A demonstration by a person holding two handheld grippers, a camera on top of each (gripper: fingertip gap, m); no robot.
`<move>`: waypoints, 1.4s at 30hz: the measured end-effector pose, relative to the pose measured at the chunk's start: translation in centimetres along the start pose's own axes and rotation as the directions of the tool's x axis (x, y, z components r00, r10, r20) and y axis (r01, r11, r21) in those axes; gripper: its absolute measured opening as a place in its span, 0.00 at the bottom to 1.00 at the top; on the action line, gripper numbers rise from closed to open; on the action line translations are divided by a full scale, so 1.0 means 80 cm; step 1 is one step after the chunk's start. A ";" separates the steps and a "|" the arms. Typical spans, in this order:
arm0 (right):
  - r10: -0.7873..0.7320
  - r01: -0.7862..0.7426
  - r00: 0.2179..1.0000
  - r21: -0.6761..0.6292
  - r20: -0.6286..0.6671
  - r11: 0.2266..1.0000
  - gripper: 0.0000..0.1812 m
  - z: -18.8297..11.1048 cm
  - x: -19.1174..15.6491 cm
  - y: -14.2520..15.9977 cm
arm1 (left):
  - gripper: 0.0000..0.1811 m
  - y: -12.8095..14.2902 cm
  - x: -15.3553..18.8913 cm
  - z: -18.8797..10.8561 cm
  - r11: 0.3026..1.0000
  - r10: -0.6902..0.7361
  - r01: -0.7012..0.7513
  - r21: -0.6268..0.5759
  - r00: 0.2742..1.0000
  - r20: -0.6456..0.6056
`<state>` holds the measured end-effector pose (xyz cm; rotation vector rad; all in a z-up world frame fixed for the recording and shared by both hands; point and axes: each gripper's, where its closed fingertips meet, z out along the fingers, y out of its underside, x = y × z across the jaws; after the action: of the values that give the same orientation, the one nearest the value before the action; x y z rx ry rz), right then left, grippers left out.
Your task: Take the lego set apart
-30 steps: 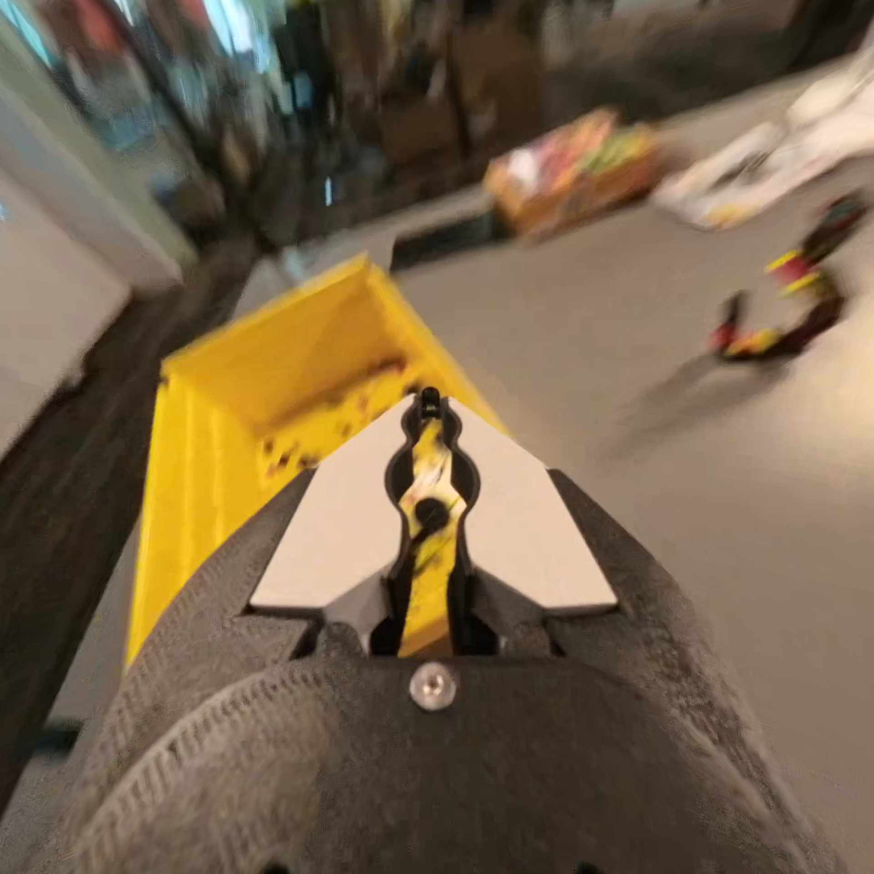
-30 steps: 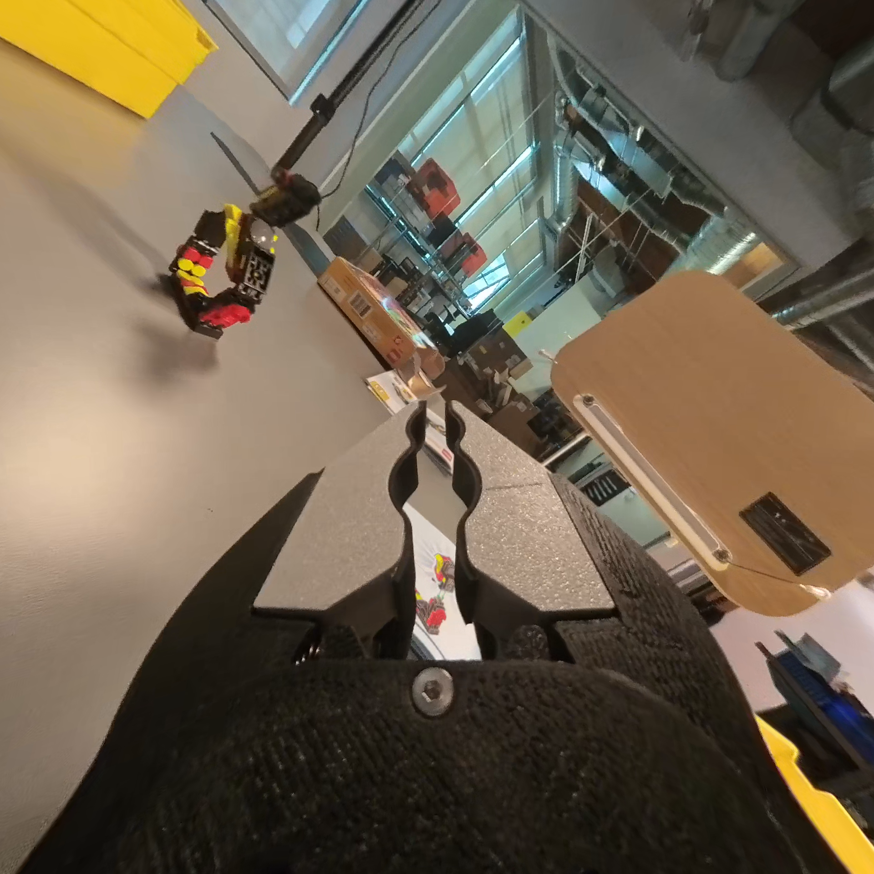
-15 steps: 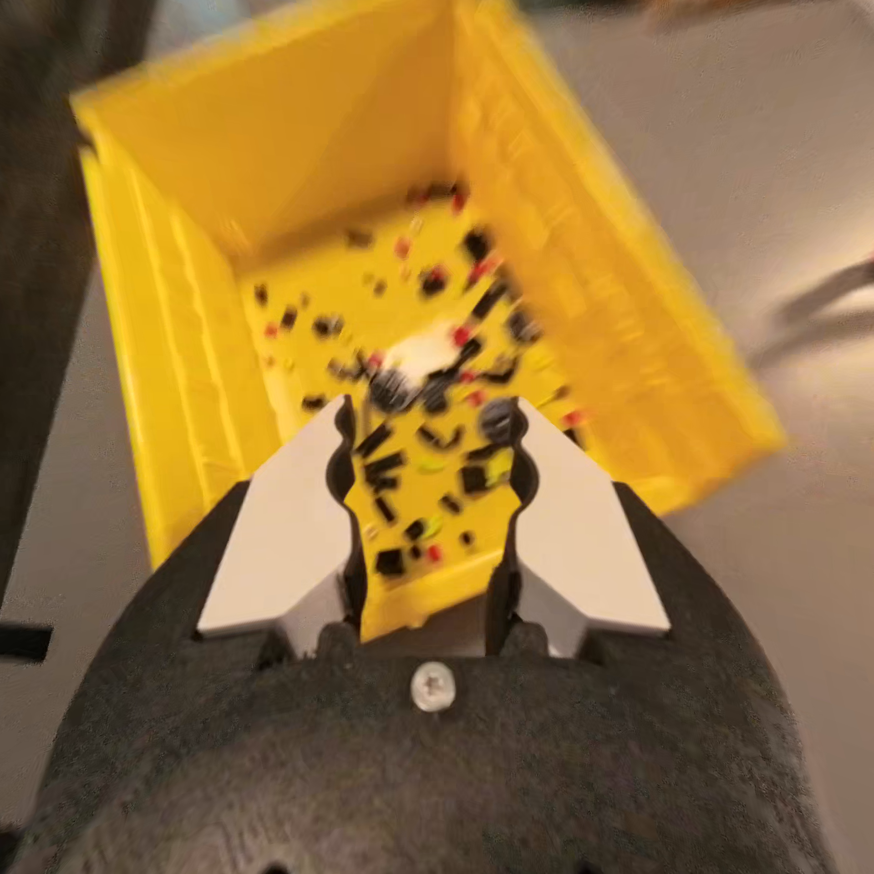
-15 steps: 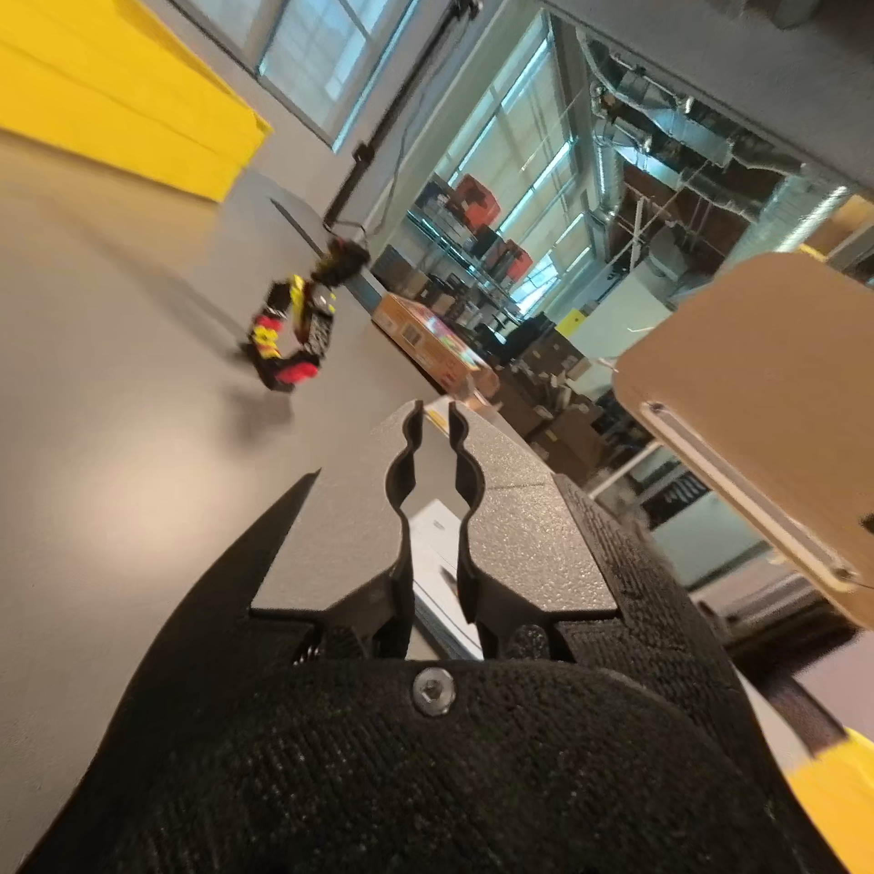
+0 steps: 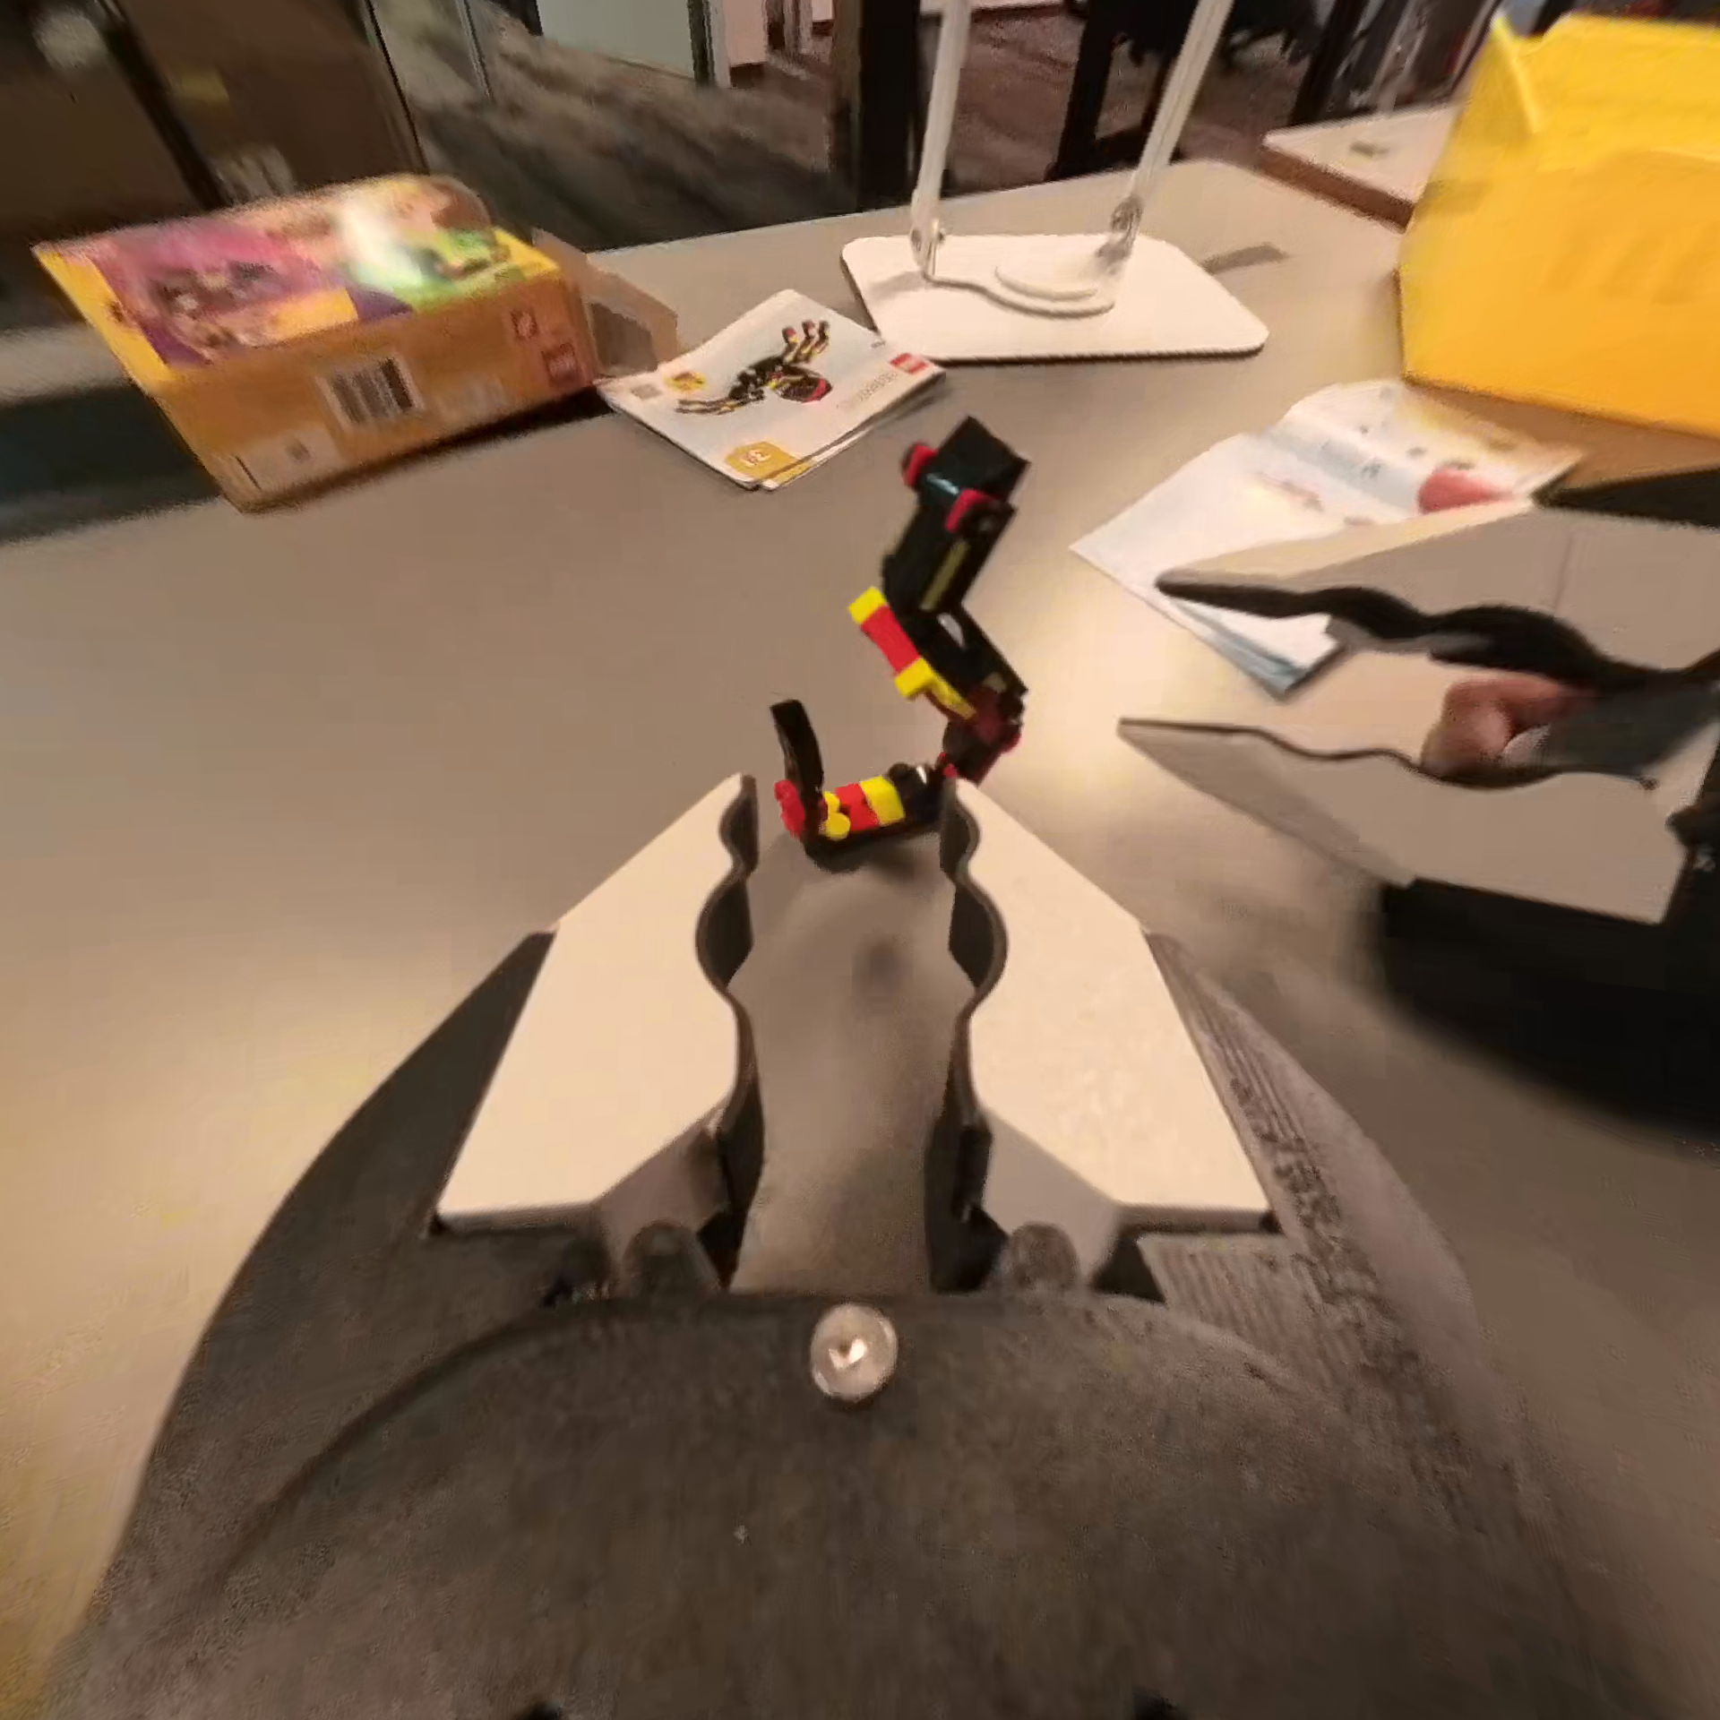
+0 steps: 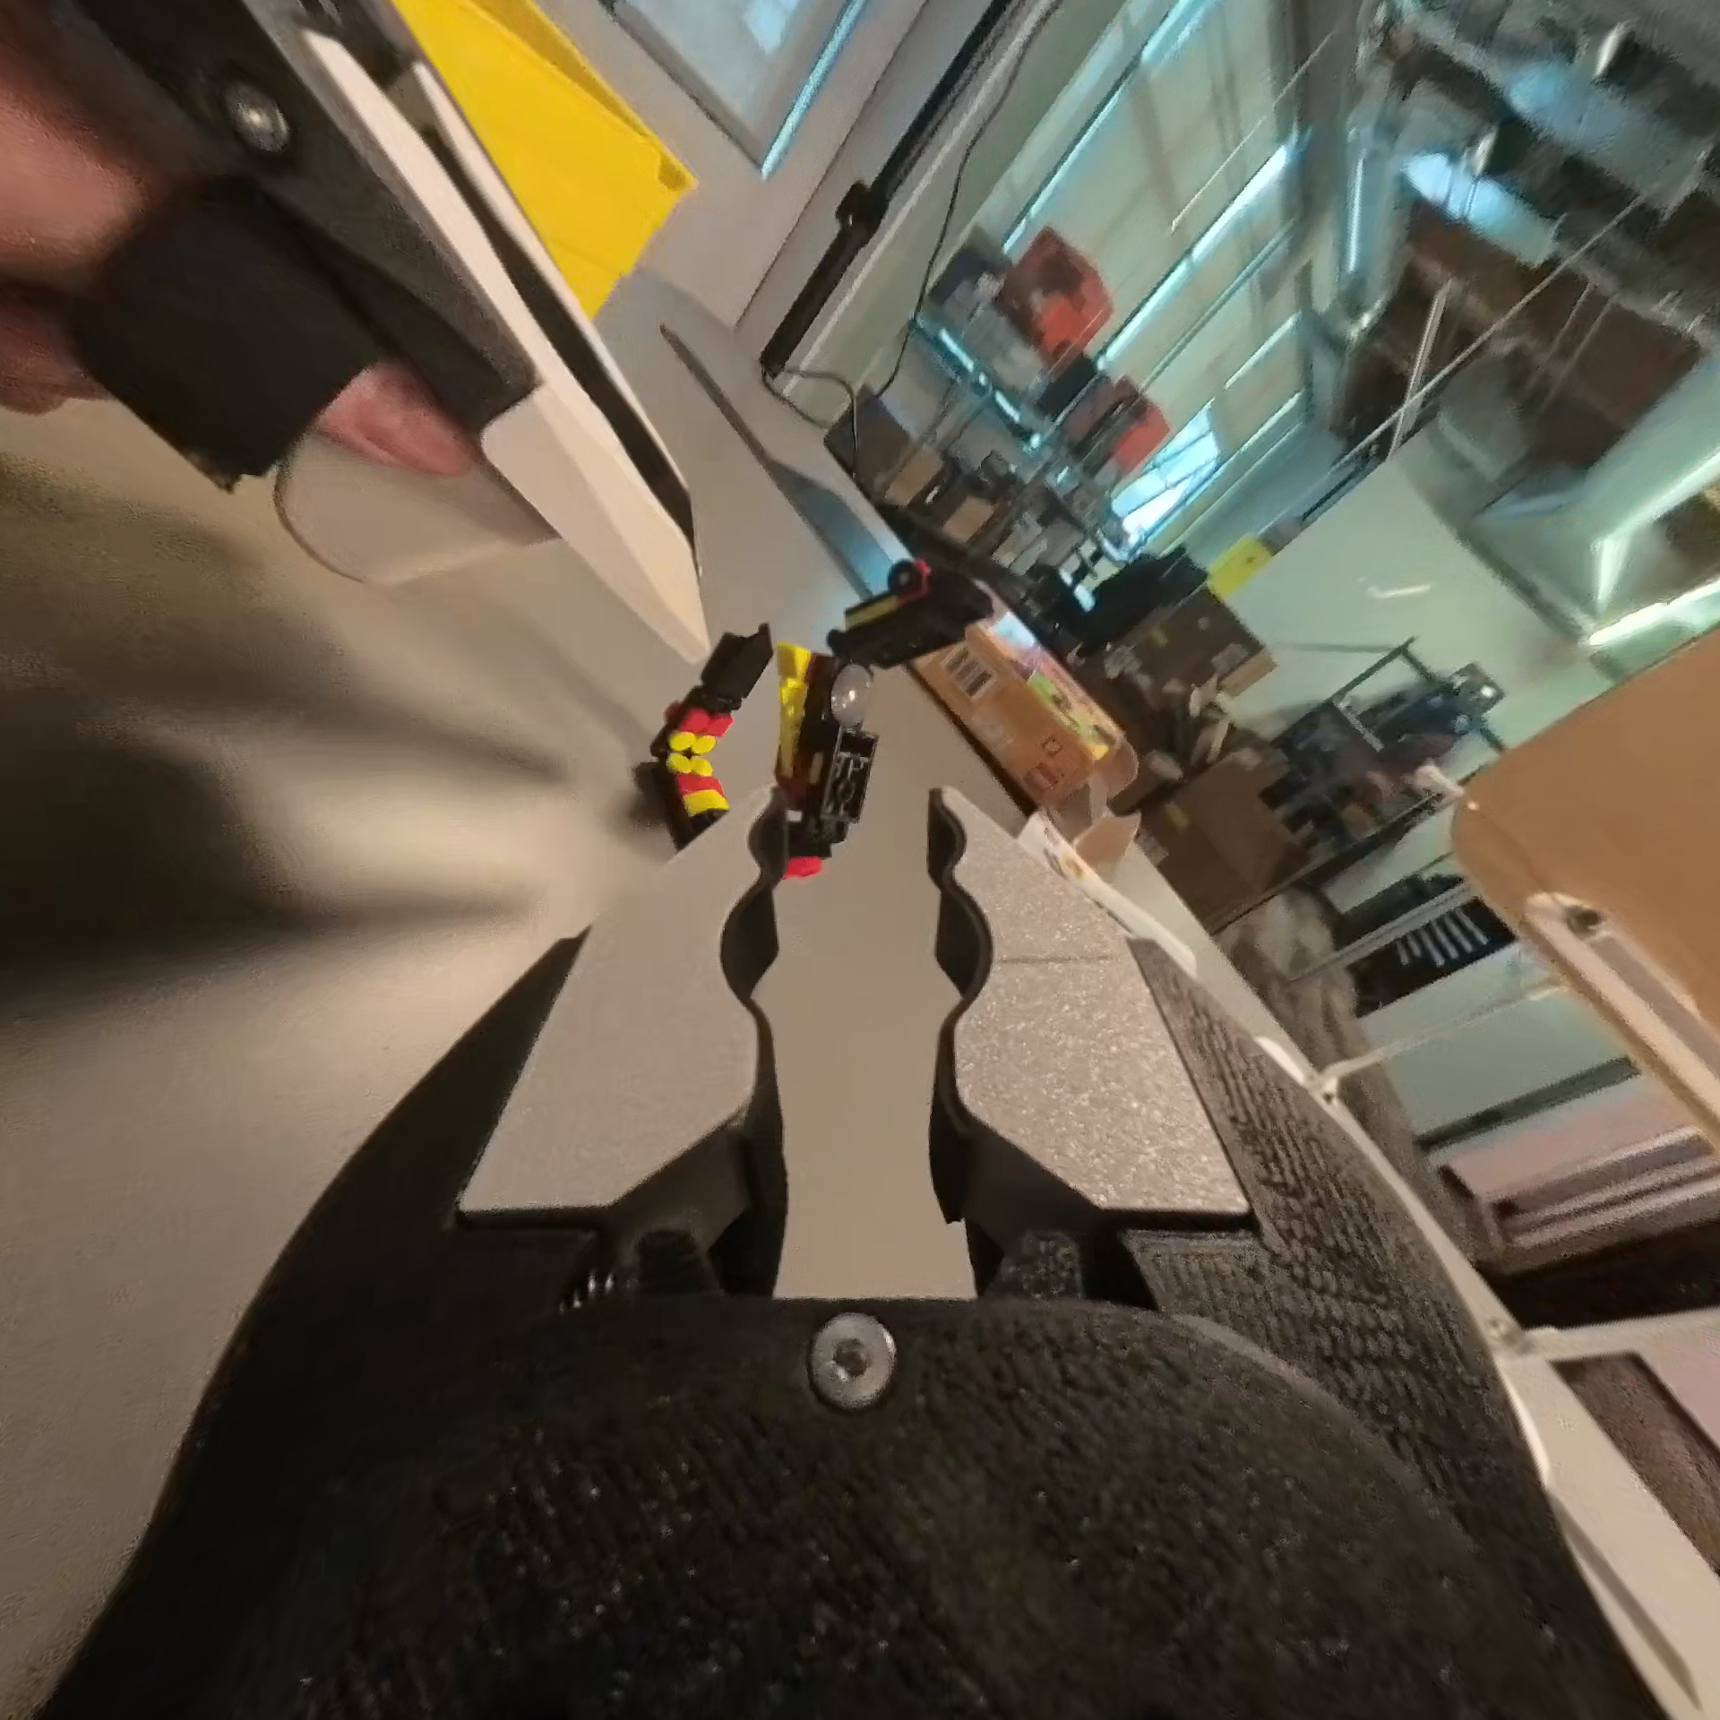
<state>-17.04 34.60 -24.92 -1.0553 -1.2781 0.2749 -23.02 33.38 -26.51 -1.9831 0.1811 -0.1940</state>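
The lego model is a black, red and yellow jointed chain standing on the grey table. My left gripper is open and empty, and the model's low end lies just between and beyond its fingertips. My right gripper is open and empty, with the model right at its left fingertip. In the left wrist view the right gripper comes in from the right, level with the model. In the right wrist view the left gripper, held in a hand, reaches in from the upper left.
A yellow bin stands at the far right of the table and also shows in the right wrist view. A lego box, an instruction booklet, a white stand base and a second booklet lie behind the model.
My left gripper was nearly shut by the yellow bin, opened over it, then swung back to the model. My right gripper opened wider and moved close to the model.
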 end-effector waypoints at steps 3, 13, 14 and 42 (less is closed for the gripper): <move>0.009 -0.007 0.999 -0.049 0.043 0.999 0.19 0.015 -0.009 0.005 | 0.19 0.001 -0.010 0.019 0.996 -0.091 0.091 -0.009 0.994 -0.056; 0.238 -0.210 0.970 -0.319 0.053 0.924 0.30 0.034 -0.022 0.035 | 0.03 -0.009 -0.015 0.052 0.998 -0.065 0.065 -0.008 0.996 -0.057; 0.295 -0.272 0.955 -0.306 0.030 0.912 0.30 0.033 -0.018 0.030 | 0.03 -0.019 -0.017 0.047 0.995 -0.089 0.092 0.049 0.994 -0.058; 0.905 -0.980 0.193 0.108 0.378 0.164 0.06 0.015 0.052 -0.051 | 0.01 -0.098 0.043 -0.014 0.663 -0.372 0.718 0.214 0.564 -0.737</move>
<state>-18.22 35.88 -19.27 -1.4466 -0.4731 1.6282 -19.61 34.83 -18.68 -1.3009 -0.0969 -1.2536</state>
